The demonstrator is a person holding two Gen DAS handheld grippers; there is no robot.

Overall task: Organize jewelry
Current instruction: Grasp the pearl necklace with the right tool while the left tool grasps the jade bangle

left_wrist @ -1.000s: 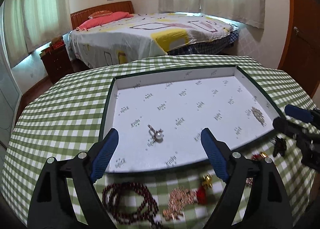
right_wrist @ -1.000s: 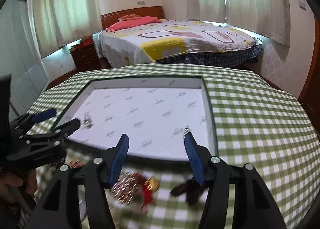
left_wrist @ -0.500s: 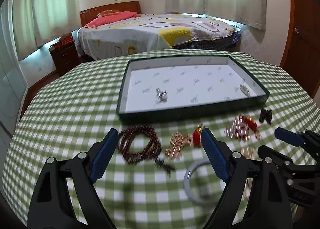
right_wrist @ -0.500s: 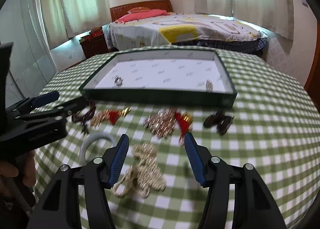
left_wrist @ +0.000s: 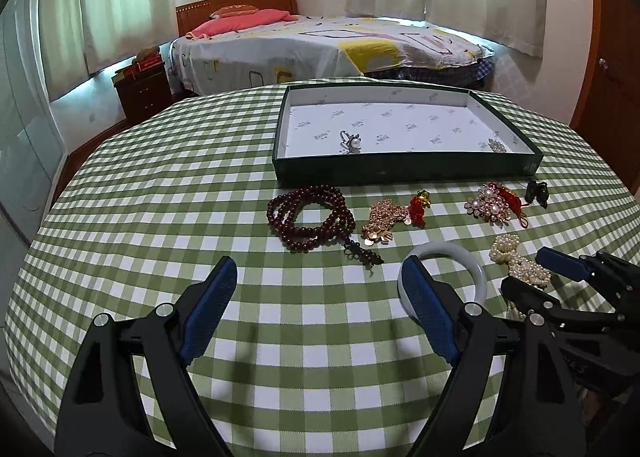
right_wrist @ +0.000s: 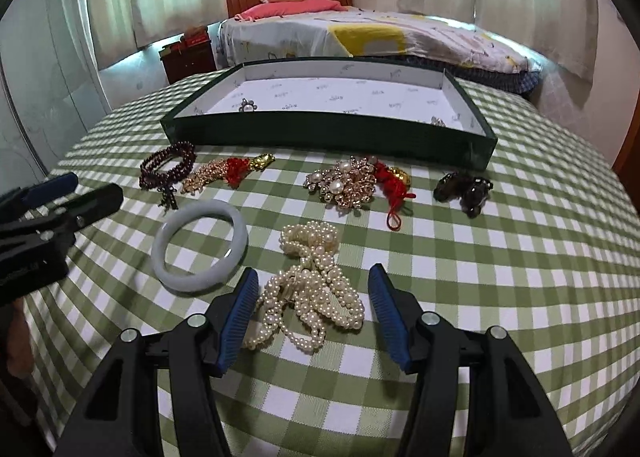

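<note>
Pearl strands (right_wrist: pixel 310 289) between closing jaws, right view

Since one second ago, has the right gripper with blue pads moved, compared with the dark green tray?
Yes. The right gripper has pulled back from the dark green tray toward the near table edge; its closing jaws now flank the white pearl necklace.

Place was home bedroom. Bed with wooden headboard (left_wrist: pixel 236 5), pink pillow (left_wrist: pixel 240 17) and white patterned bedspread (left_wrist: pixel 320 45) stood behind round table under green-and-white checked cloth (left_wrist: pixel 180 185). Dark wooden nightstand (left_wrist: pixel 140 91) sat beside bed. Pale sheer curtains (left_wrist: pixel 124 1) covered windows; wooden door (left_wrist: pixel 616 57) stood at right.
</note>
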